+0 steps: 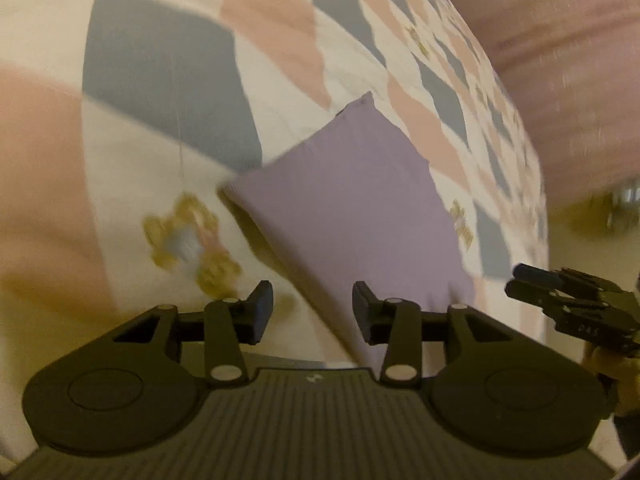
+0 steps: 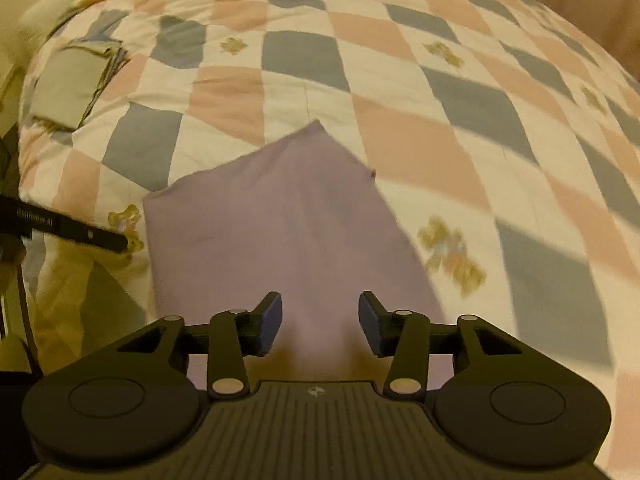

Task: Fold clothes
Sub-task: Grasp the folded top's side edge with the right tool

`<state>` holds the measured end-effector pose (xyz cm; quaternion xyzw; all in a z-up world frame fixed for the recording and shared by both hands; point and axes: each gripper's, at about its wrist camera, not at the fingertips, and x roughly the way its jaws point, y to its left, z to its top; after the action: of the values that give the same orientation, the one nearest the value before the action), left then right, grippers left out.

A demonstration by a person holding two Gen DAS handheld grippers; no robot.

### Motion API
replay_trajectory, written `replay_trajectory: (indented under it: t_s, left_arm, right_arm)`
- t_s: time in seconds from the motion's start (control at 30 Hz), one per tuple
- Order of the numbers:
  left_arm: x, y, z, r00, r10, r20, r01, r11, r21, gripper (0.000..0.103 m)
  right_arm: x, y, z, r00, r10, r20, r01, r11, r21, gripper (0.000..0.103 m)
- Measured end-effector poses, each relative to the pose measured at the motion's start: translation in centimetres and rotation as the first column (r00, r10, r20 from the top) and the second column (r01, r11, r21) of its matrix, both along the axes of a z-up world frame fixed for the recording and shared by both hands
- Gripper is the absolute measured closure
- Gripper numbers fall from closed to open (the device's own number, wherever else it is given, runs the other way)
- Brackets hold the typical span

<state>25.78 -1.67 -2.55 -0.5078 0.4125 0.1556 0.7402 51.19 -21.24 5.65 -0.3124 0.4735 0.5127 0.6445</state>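
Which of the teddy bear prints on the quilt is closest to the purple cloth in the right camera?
The bear print at the purple cloth's left edge, beside the left gripper; the other bears sit clear of the cloth.

A bedroom in a home: a bed fills both views, spread with a checkered quilt (image 2: 400, 92) of pink, grey-blue and cream squares printed with small teddy bears (image 2: 452, 252). A folded pile of patterned fabric (image 2: 72, 88) lies at 10 o'clock in the right wrist view.
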Motion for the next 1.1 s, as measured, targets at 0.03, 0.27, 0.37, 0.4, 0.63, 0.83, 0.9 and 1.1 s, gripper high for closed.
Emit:
replay_trajectory:
  t_s: [0.03, 0.27, 0.37, 0.4, 0.63, 0.83, 0.9, 1.1]
  left_arm:
    - [0.1, -0.3, -0.5, 1.000, 0.029, 0.003, -0.029, 0.999, -0.019, 0.064]
    - [1.4, 0.1, -2.6, 0.991, 0.133, -0.017, -0.134, 0.988, -0.077, 0.064]
    - [1.9, 0.6, -3.2, 0.988, 0.152, -0.040, -0.155, 0.984, -0.086, 0.064]
    - [2.1, 0.8, -3.3, 0.987, 0.155, -0.044, -0.159, 0.983, -0.088, 0.064]
    - [3.0, 1.1, -4.0, 0.987, 0.156, -0.046, -0.159, 0.984, -0.075, 0.064]
    - [2.4, 0.9, -4.8, 0.985, 0.170, -0.009, -0.170, 0.985, -0.040, 0.064]
    - [2.2, 0.8, -4.9, 0.985, 0.175, 0.003, -0.175, 0.984, -0.038, 0.064]
    - [1.3, 0.7, -5.1, 0.984, 0.175, 0.036, -0.173, 0.984, -0.041, 0.064]
  right_arm:
    - [0.7, 0.7, -0.2, 1.000, 0.017, -0.001, -0.017, 1.000, -0.004, 0.055]
    - [4.2, 6.3, -1.4, 0.993, 0.119, -0.009, -0.119, 0.993, -0.028, 0.054]
    - [5.5, 8.3, -2.5, 0.987, 0.159, -0.015, -0.159, 0.986, -0.046, 0.051]
    - [6.0, 8.9, -3.0, 0.986, 0.168, -0.023, -0.169, 0.984, -0.055, 0.050]
    - [8.6, 13.1, -6.4, 0.974, 0.206, -0.096, -0.213, 0.974, -0.075, 0.050]
    - [9.4, 15.8, -9.4, 0.946, 0.275, -0.172, -0.295, 0.949, -0.108, 0.054]
    - [9.6, 16.5, -10.2, 0.939, 0.289, -0.186, -0.314, 0.942, -0.120, 0.054]
    - [10.4, 18.0, -11.9, 0.899, 0.323, -0.295, -0.375, 0.917, -0.140, 0.058]
